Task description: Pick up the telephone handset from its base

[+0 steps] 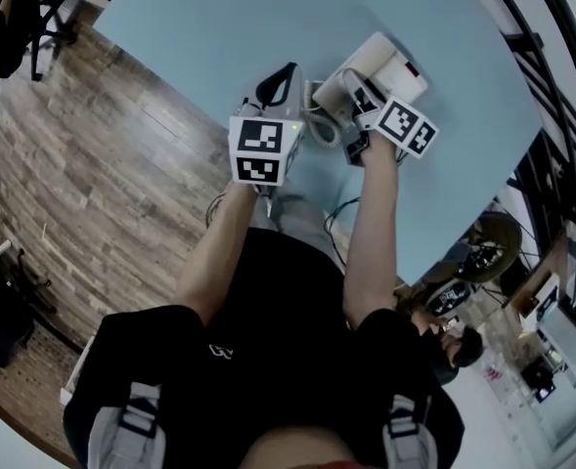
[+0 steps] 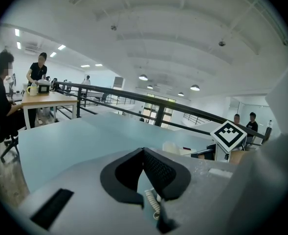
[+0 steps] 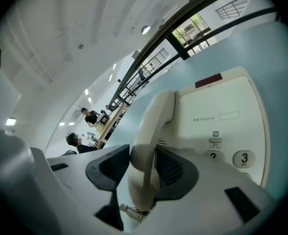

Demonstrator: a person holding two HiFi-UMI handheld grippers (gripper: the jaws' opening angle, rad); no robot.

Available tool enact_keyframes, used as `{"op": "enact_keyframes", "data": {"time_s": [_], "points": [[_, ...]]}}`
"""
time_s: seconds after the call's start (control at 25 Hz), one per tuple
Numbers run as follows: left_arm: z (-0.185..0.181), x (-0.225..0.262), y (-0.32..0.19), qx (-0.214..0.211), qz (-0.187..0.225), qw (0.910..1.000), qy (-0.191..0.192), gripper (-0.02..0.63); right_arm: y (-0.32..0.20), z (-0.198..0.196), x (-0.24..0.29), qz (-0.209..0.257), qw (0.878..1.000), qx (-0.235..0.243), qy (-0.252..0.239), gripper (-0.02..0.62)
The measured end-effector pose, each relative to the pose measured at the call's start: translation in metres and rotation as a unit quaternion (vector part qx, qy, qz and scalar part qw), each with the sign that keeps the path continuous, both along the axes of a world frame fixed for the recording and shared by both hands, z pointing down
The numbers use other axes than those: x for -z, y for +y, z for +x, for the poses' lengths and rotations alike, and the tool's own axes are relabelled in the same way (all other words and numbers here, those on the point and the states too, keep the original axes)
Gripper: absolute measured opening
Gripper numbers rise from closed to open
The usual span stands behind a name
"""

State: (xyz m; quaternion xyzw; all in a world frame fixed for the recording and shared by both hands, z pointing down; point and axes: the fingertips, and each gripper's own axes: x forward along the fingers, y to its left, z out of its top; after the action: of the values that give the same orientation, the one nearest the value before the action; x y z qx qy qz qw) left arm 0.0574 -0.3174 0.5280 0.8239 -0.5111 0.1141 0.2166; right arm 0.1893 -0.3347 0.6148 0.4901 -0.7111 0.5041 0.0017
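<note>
A cream telephone base (image 1: 393, 64) sits on the light blue table (image 1: 199, 27), its handset (image 1: 338, 90) lying along its left side. In the right gripper view the handset (image 3: 152, 126) stands between my right gripper's (image 3: 143, 156) black pads and fills the gap, both pads against it. The base's face (image 3: 222, 116) with number keys lies just right of it. My left gripper (image 1: 284, 76) hovers left of the phone with its tips together; in the left gripper view its jaws (image 2: 144, 153) meet with nothing held. The coiled cord (image 1: 319, 131) curls between both grippers.
The table's near edge runs diagonally beside wooden floor (image 1: 92, 164). A black railing (image 2: 148, 104) borders the far side of the table. People sit and stand at a desk (image 2: 46, 99) in the background. More desks and bikes stand at lower right (image 1: 483, 252).
</note>
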Motion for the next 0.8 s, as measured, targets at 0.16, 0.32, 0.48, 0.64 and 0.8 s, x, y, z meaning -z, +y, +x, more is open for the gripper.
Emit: {"op": "enact_keyframes", "data": {"time_s": [0.16, 0.32, 0.48, 0.64, 0.8], "points": [[-0.005, 0.007, -0.001, 0.006, 0.007, 1.0000, 0.002, -0.001, -0.001, 0.000, 0.001, -0.012, 0.999, -0.021, -0.029, 0.121], [-0.010, 0.023, -0.002, 0.007, 0.023, 0.9997, 0.004, 0.000, -0.001, 0.000, 0.017, 0.002, 0.997, -0.064, -0.046, 0.083], [-0.012, 0.045, -0.003, 0.004, 0.045, 0.9990, 0.007, 0.000, 0.002, -0.006, 0.060, 0.072, 0.995, -0.064, -0.020, 0.080], [-0.008, 0.071, -0.003, -0.001, 0.072, 0.9974, 0.012, 0.000, 0.003, -0.011, 0.124, 0.172, 0.984, -0.042, 0.007, 0.080], [0.000, 0.102, -0.004, -0.014, 0.108, 0.9939, 0.013, -0.002, 0.010, -0.006, 0.176, 0.244, 0.968, -0.031, 0.052, 0.080]]}}
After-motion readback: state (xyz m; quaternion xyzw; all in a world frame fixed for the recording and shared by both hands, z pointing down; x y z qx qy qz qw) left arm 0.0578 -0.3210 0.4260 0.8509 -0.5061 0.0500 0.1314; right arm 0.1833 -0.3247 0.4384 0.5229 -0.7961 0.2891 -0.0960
